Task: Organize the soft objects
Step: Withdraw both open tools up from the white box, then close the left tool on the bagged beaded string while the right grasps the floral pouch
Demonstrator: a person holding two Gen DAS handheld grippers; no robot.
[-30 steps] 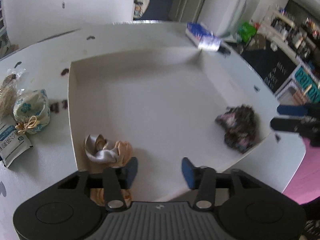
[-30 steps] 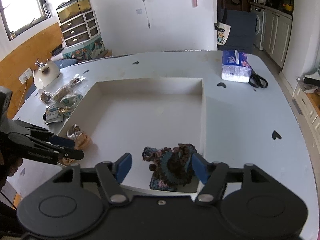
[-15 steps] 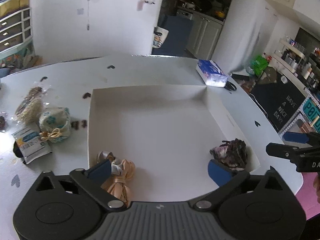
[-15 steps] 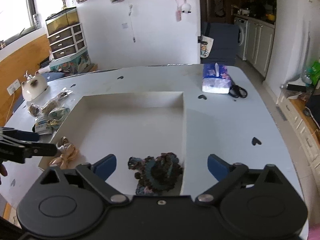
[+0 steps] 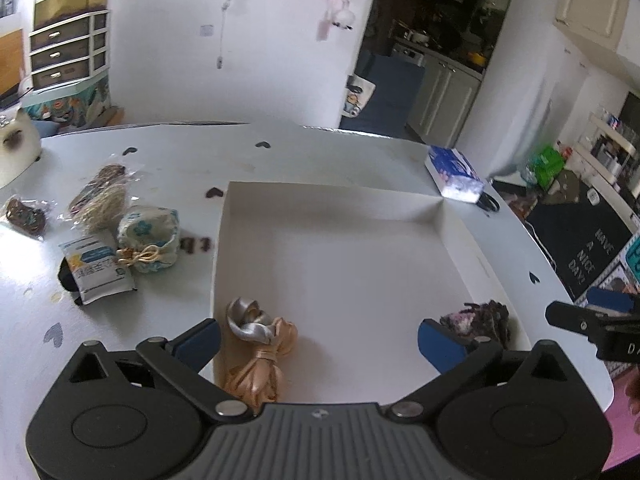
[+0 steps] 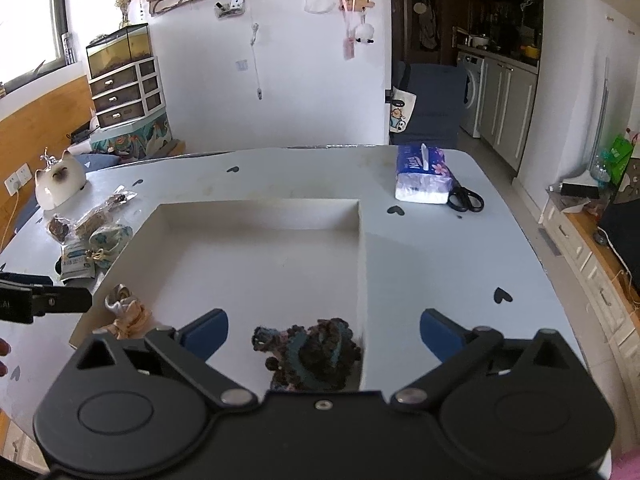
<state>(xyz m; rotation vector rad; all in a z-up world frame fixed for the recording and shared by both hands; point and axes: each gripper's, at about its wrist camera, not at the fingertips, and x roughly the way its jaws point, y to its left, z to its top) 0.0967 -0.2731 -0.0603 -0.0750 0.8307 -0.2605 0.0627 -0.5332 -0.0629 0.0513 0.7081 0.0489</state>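
A shallow white box (image 5: 340, 264) sits on the pale table; it also shows in the right wrist view (image 6: 260, 256). A peach and silver satin bundle (image 5: 260, 344) lies in its near left corner, also in the right wrist view (image 6: 128, 314). A dark knitted piece (image 5: 480, 322) lies in its near right corner, also in the right wrist view (image 6: 316, 354). My left gripper (image 5: 318, 342) is open and empty, above the box's near edge. My right gripper (image 6: 324, 332) is open and empty, above the knitted piece. A floral drawstring pouch (image 5: 150, 238) sits left of the box.
Left of the box lie a white sachet (image 5: 96, 270) and cellophane packets (image 5: 102, 194). A cat figurine (image 6: 58, 184) stands at the far left. A tissue pack (image 6: 422, 180) and scissors (image 6: 466, 200) lie at the far right.
Both grippers have opened wide and drawn back and up from the box. The satin bundle and the knitted piece stay where they lay in the box.
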